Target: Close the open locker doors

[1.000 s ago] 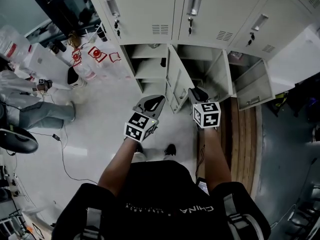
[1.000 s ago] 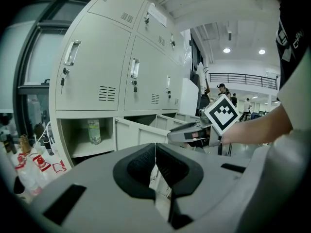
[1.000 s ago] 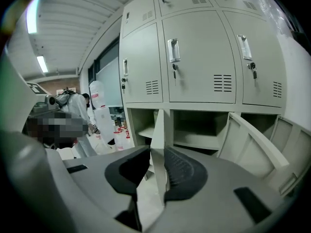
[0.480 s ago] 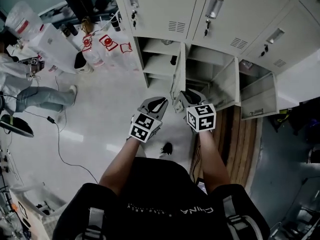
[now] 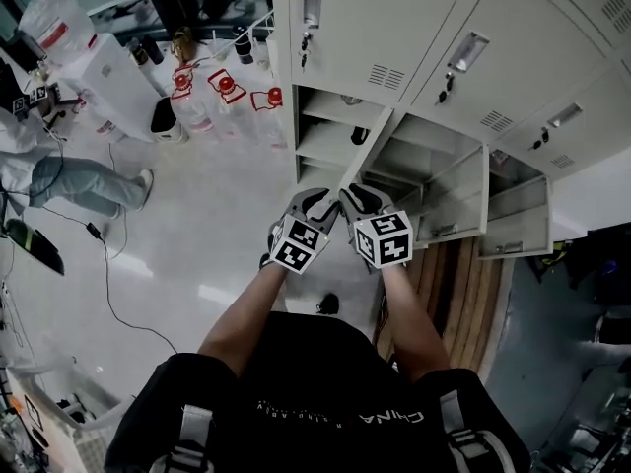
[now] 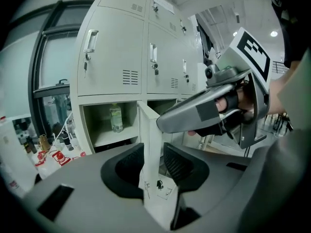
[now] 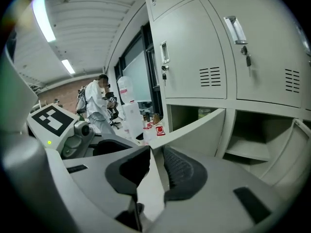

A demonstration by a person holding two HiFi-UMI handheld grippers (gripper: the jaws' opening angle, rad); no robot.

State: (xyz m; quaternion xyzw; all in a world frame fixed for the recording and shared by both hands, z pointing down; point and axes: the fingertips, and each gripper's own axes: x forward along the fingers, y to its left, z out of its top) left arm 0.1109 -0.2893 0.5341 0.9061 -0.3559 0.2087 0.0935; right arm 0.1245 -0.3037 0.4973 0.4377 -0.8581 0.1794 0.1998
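A bank of grey lockers has its lower row standing open. The leftmost open door (image 5: pixel 373 154) swings out toward me, edge-on. My left gripper (image 5: pixel 315 205) and right gripper (image 5: pixel 355 201) meet side by side at its free edge. In the left gripper view the door edge (image 6: pixel 149 130) fills the gap of the left gripper (image 6: pixel 153 152), both pads against it. In the right gripper view the door (image 7: pixel 194 130) runs between the pads of the right gripper (image 7: pixel 156 154), whose jaws are closing on it. Two more open doors (image 5: pixel 455 197) (image 5: pixel 518 227) hang to the right.
A bottle (image 6: pixel 115 118) stands on a shelf inside the leftmost open locker. Water jugs (image 5: pixel 222 92) crowd the floor left of the lockers. A person in a white coat (image 5: pixel 39 166) stands at far left, with cables on the floor. A wooden floor strip (image 5: pixel 454 284) runs under the right lockers.
I have moved closer to the lockers. Both grippers have come together from apart, and the leftmost door's edge now sits between the jaws of each.
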